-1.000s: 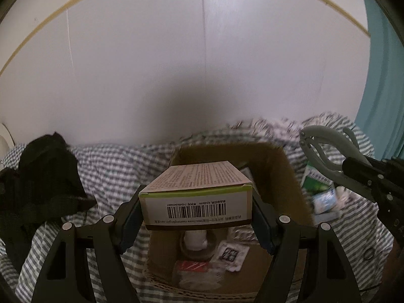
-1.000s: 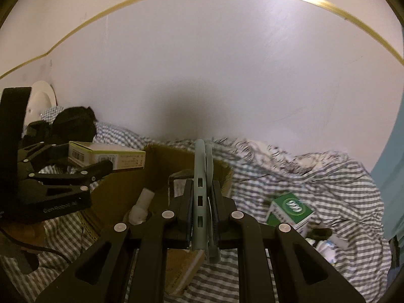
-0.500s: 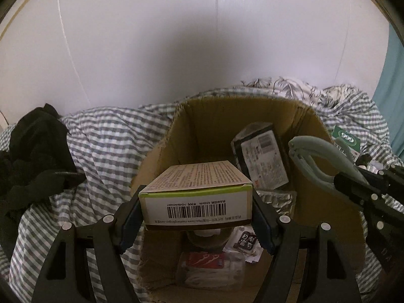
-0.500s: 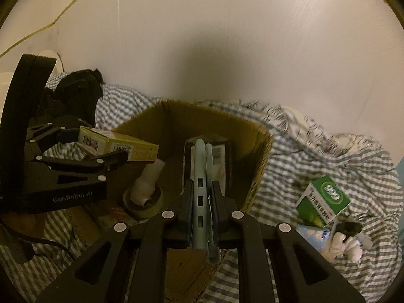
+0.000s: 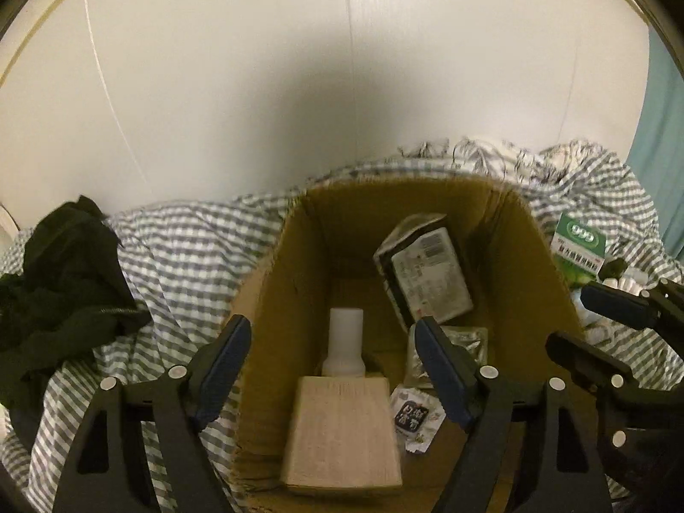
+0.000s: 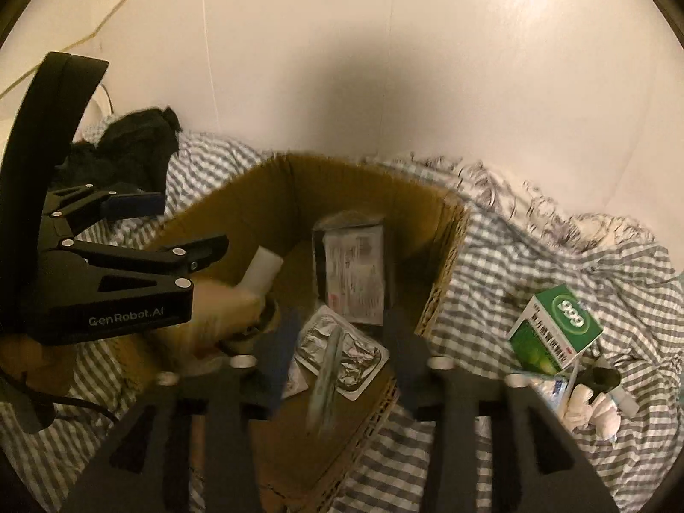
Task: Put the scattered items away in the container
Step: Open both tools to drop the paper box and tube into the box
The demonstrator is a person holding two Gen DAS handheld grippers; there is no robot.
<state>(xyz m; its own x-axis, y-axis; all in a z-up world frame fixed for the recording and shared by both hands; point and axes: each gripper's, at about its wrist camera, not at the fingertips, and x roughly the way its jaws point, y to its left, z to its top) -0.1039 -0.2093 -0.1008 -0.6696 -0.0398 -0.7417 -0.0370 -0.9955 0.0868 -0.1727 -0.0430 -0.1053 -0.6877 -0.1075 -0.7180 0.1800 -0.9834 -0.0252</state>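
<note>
An open cardboard box (image 5: 265, 282) (image 6: 444, 265) sits on a checked bedsheet. My left gripper (image 5: 331, 367) is open above it; the tan medicine box (image 5: 342, 431) lies inside below the jaws, next to a white bottle (image 5: 344, 342). My right gripper (image 6: 337, 337) is open over the box's near right side; the grey-green tool (image 6: 327, 376) is blurred just below it, over a foil blister pack (image 6: 342, 350). A dark packet (image 5: 427, 273) (image 6: 352, 273) leans inside. A green medicine box (image 6: 555, 329) (image 5: 579, 252) lies on the sheet to the right.
Black clothing (image 5: 60, 282) (image 6: 132, 154) lies on the sheet left of the box. White wadded items and a small tube (image 6: 594, 397) lie beside the green box. A white wall stands close behind. A teal curtain (image 5: 667, 162) hangs at the far right.
Both grippers opened. The tan medicine box dropped from the left gripper into the cardboard box. The grey-green tool left the right gripper and is falling into the box.
</note>
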